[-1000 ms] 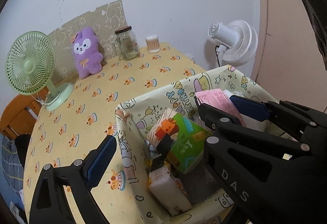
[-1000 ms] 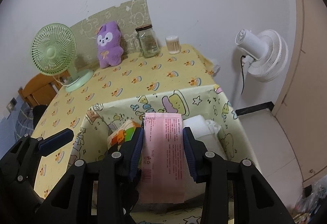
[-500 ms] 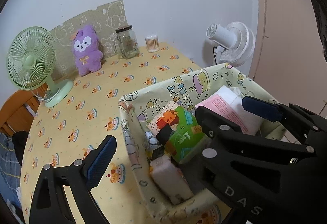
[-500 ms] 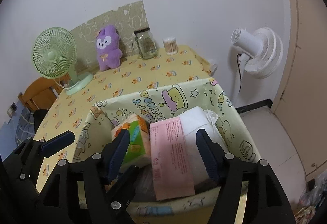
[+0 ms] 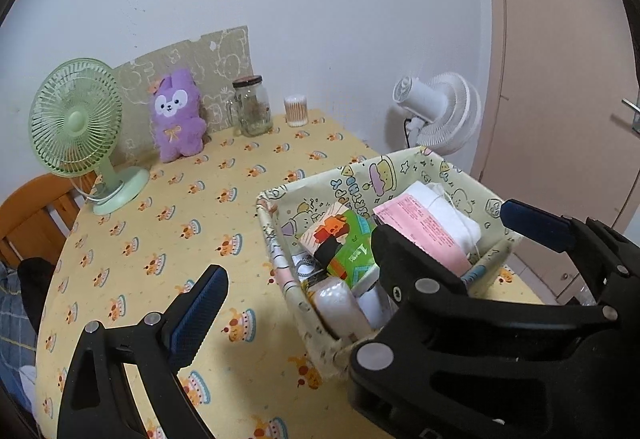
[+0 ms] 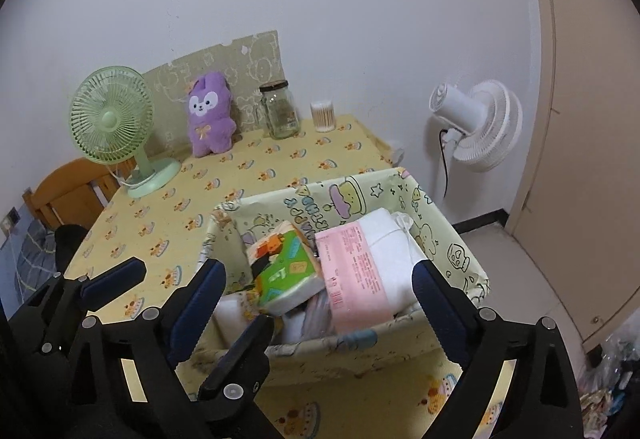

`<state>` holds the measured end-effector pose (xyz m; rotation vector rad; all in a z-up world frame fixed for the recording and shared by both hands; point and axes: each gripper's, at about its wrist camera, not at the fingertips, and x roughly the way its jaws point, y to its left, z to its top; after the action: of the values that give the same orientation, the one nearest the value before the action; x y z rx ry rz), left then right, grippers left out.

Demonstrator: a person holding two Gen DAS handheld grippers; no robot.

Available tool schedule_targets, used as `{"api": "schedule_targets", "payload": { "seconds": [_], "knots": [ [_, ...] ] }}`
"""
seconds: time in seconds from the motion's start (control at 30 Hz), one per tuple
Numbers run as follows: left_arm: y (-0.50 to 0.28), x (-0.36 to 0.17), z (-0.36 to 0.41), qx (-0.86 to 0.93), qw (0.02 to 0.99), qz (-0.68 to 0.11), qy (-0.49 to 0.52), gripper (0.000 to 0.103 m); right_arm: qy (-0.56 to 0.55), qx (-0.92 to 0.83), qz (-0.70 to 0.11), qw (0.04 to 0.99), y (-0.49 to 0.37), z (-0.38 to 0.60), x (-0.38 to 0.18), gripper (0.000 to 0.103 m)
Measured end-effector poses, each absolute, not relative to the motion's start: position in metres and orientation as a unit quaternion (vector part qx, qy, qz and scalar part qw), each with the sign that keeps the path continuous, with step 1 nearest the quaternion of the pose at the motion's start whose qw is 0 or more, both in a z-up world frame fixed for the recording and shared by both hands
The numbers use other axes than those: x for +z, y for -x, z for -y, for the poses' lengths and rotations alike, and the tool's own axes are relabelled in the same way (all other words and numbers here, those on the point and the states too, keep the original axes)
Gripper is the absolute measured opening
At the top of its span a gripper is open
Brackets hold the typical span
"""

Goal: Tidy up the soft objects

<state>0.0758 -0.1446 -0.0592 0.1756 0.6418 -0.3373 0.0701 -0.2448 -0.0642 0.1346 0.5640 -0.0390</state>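
Observation:
A printed fabric basket (image 5: 352, 177) (image 6: 360, 191) stands on the yellow tablecloth near the table's front right. In it lie a pink packet (image 6: 354, 275) (image 5: 420, 229), a white folded cloth (image 6: 390, 239), a green-and-orange tissue pack (image 6: 286, 269) (image 5: 344, 243) and small white packs (image 5: 338, 305). A purple plush (image 5: 176, 115) (image 6: 210, 115) leans on the back wall. My right gripper (image 6: 316, 299) is open and empty, just in front of the basket. My left gripper (image 5: 360, 251) is open and empty, over the basket's near side.
A green desk fan (image 5: 78, 123) (image 6: 114, 123) stands at the back left. A glass jar (image 6: 280, 115) and a cotton-swab tub (image 6: 324, 116) stand by the wall. A white floor fan (image 6: 476, 127) is right of the table. A wooden chair (image 6: 68, 191) is at the left.
My right gripper opened and let go of the pink packet, which now lies in the basket. Both grippers have pulled back and up from the basket.

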Motion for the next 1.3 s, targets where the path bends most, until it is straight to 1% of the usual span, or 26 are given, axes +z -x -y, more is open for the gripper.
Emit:
{"api": "schedule_targets", "payload": {
  "seconds": [0.2, 0.3, 0.67, 0.87, 1.3],
  "knots": [
    [-0.061, -0.047, 0.122, -0.151, 0.942, -0.292, -0.067, 0.099, -0.053, -0.018, -0.260, 0.964, -0.053, 0.228, -0.050, 0.099],
    [-0.052, -0.040, 0.109, -0.139, 0.948, -0.281, -0.058, 0.103, -0.046, -0.014, -0.247, 0.968, -0.046, 0.219, -0.043, 0.101],
    [-0.027, -0.027, 0.062, -0.081, 0.966, -0.242, -0.048, 0.103, -0.025, 0.011, -0.205, 0.978, -0.026, 0.187, -0.025, 0.101],
    [-0.018, -0.023, 0.031, -0.040, 0.971, -0.235, -0.021, 0.103, -0.023, 0.039, -0.188, 0.981, -0.013, 0.168, -0.015, 0.101],
    [0.009, -0.005, -0.015, -0.004, 0.981, -0.195, 0.009, 0.103, -0.031, 0.043, -0.148, 0.988, 0.014, 0.157, -0.001, 0.103]
  ]
}}
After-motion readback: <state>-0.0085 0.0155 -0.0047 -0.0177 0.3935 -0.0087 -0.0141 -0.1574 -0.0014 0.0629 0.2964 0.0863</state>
